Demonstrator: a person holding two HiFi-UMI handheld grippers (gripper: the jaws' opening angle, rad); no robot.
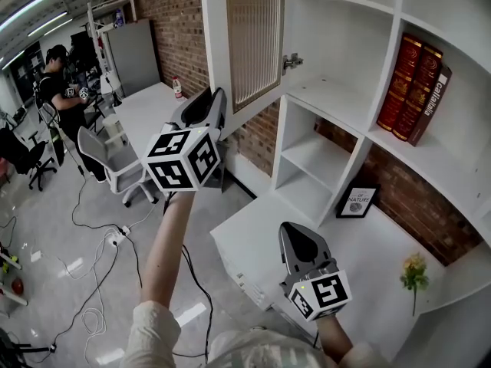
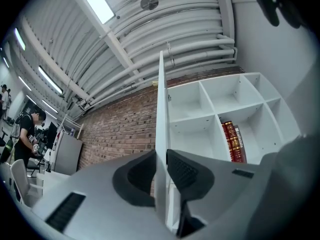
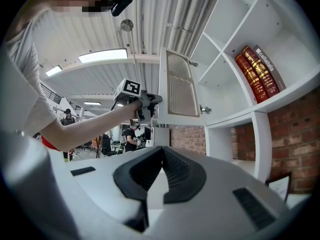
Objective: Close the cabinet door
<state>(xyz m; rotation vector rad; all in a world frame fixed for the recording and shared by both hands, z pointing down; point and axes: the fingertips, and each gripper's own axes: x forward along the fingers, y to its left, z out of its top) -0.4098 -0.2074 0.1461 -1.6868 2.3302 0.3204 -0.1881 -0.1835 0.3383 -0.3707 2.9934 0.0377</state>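
The white cabinet door (image 1: 253, 44) with a ribbed glass panel stands swung open from the white shelf unit (image 1: 360, 140), hung on a metal hinge (image 1: 291, 61). My left gripper (image 1: 219, 104) is raised to the door's free edge. In the left gripper view the door (image 2: 161, 109) runs edge-on between the two pads and my left gripper (image 2: 161, 156) is shut on it. My right gripper (image 1: 301, 240) hangs lower, in front of the shelf unit, shut on nothing; its tips meet in its own view (image 3: 161, 151). That view also shows the door (image 3: 181, 89) and the left gripper (image 3: 152, 100).
Red books (image 1: 414, 87) lean in the right compartment. A framed picture (image 1: 357, 201) and a yellow flower (image 1: 414, 271) stand on the white counter (image 1: 253, 244). A brick wall (image 1: 180, 21), white desk (image 1: 146, 110), grey chair (image 1: 107, 163) and a person (image 1: 57, 90) are at the left.
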